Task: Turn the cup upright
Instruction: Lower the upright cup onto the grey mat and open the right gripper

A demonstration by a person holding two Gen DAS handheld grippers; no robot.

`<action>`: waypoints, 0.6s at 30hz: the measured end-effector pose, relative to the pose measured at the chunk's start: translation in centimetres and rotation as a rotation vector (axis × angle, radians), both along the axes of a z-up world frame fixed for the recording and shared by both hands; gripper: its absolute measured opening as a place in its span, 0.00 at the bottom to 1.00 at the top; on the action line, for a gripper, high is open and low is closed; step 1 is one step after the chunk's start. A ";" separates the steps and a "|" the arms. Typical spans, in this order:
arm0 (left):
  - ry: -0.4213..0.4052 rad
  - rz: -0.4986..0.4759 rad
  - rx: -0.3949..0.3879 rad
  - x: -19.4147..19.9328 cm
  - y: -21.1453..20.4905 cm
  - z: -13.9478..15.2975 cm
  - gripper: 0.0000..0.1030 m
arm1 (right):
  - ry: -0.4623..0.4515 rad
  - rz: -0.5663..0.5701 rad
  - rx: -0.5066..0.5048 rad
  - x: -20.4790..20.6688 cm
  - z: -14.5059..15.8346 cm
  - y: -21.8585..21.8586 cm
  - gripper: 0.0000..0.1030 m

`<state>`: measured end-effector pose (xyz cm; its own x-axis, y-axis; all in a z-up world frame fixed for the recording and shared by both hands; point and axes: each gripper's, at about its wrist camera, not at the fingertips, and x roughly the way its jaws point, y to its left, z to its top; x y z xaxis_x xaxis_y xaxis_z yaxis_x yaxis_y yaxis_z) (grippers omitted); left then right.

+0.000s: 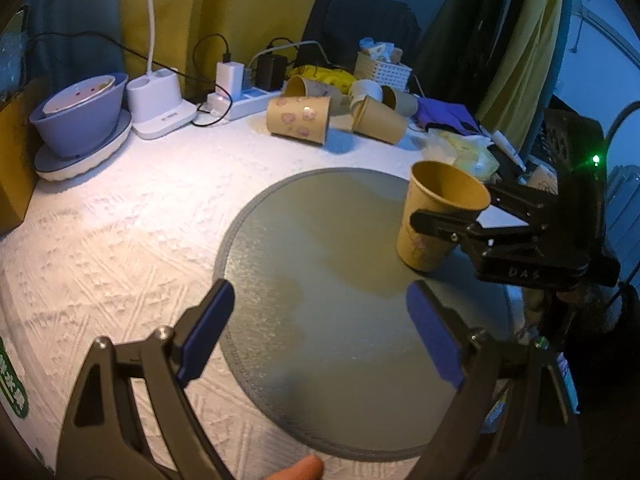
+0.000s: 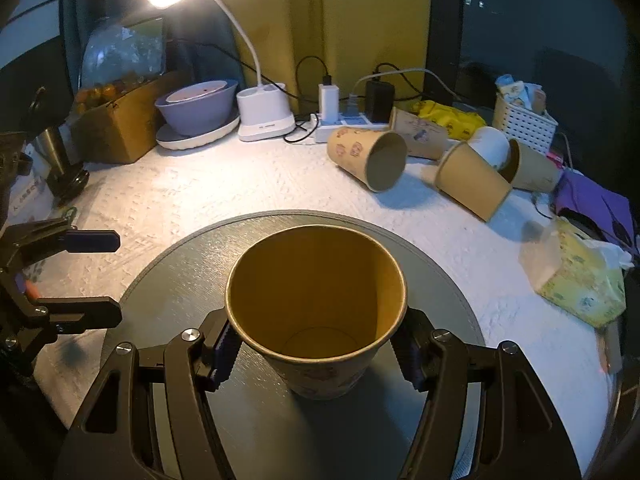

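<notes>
A brown paper cup [image 2: 316, 304] stands upright, mouth up, on a round grey mat [image 2: 200, 248]. My right gripper [image 2: 316, 356] is shut on the cup, one pad on each side just below the rim. In the left wrist view the same cup [image 1: 432, 216] stands at the mat's [image 1: 320, 280] right side with the right gripper [image 1: 460, 220] around it. My left gripper [image 1: 320, 332] is open and empty over the near part of the mat, left of the cup. It also shows at the left edge of the right wrist view [image 2: 104, 276].
Several paper cups [image 2: 368, 156] lie on their sides at the back of the white tablecloth. A power strip [image 2: 340, 124], lamp base [image 2: 264, 112], purple bowl [image 2: 196, 108] and cardboard box [image 2: 120, 128] line the back. A tissue pack [image 2: 580, 280] lies right.
</notes>
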<state>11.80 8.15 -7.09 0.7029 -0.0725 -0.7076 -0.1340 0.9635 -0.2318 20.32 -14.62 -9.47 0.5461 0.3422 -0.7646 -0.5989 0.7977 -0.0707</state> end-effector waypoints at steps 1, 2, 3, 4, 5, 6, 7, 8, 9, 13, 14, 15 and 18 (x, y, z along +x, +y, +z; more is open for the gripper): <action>-0.002 -0.002 0.003 0.0 -0.1 0.0 0.86 | 0.001 -0.005 -0.003 -0.1 0.0 -0.1 0.67; -0.006 -0.004 0.005 -0.2 -0.3 0.1 0.86 | 0.000 -0.013 -0.006 -0.2 -0.1 -0.2 0.67; -0.011 -0.006 0.002 -0.3 -0.4 0.2 0.86 | 0.001 -0.019 -0.007 -0.3 -0.1 -0.3 0.67; -0.015 -0.005 -0.001 -0.4 -0.5 0.3 0.86 | 0.002 -0.027 -0.008 -0.4 -0.1 -0.4 0.67; -0.019 -0.005 -0.003 -0.6 -0.5 0.4 0.86 | 0.004 -0.033 -0.008 -0.5 0.0 -0.6 0.67; -0.022 -0.006 -0.005 -0.7 -0.6 0.5 0.86 | 0.003 -0.039 -0.007 -0.7 0.0 -0.7 0.68; -0.024 -0.008 -0.006 -0.9 -0.7 0.6 0.86 | 0.002 -0.043 -0.007 -0.8 0.1 -0.8 0.68; -0.025 -0.008 -0.007 -1.0 -0.8 0.6 0.86 | 0.001 -0.049 -0.006 -1.0 0.1 -1.0 0.68; -0.026 -0.006 -0.004 -1.2 -0.9 0.6 0.86 | 0.002 -0.054 -0.005 -1.1 0.2 -1.1 0.69; -0.028 -0.008 0.003 -1.6 -1.4 0.8 0.86 | 0.002 -0.084 -0.003 -1.9 0.4 -1.8 0.69; -0.030 -0.012 0.002 -1.8 -1.5 0.8 0.86 | 0.001 -0.089 -0.002 -2.0 0.5 -1.9 0.69; -0.032 -0.014 0.000 -2.0 -1.6 0.8 0.86 | 0.001 -0.095 -0.002 -2.2 0.5 -2.1 0.69; -0.040 -0.017 -0.008 -2.5 -1.9 1.0 0.86 | -0.001 -0.113 -0.002 -2.9 0.7 -2.5 0.69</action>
